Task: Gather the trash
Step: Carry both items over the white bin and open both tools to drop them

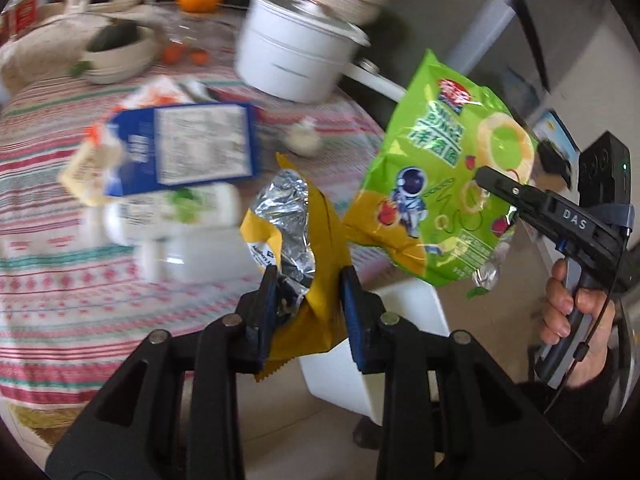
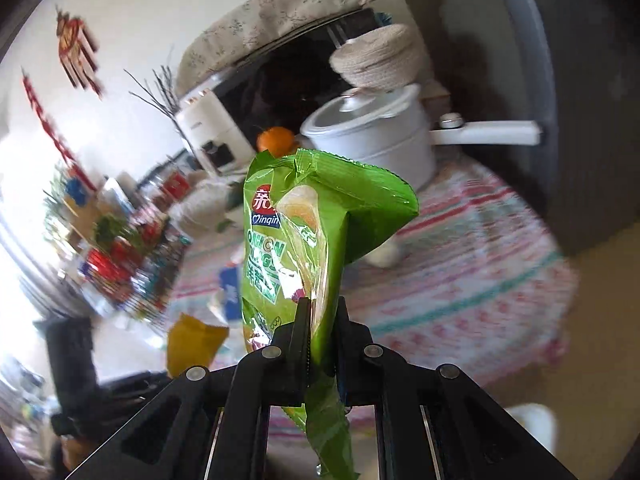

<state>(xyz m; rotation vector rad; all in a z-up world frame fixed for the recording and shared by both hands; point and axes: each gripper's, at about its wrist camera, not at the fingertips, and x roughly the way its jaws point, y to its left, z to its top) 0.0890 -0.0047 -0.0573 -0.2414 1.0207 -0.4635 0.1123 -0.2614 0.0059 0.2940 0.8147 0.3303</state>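
Your left gripper (image 1: 308, 292) clamps the yellow wrapper (image 1: 316, 240). Your right gripper (image 2: 322, 320) pinches the green bag (image 2: 316, 216), which stands up from its jaws.

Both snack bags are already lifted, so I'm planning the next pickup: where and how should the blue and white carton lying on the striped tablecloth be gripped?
The blue and white cardboard carton lies flat, label face up, partly atop white plastic bottles. Probably best to come from above and close the tongs across its narrower width, near the raised edge over the bottles. Blur hides finer detail.

A green snack bag (image 2: 316, 240) and a torn yellow foil-lined wrapper (image 1: 304, 248) hang upright above the table edge.
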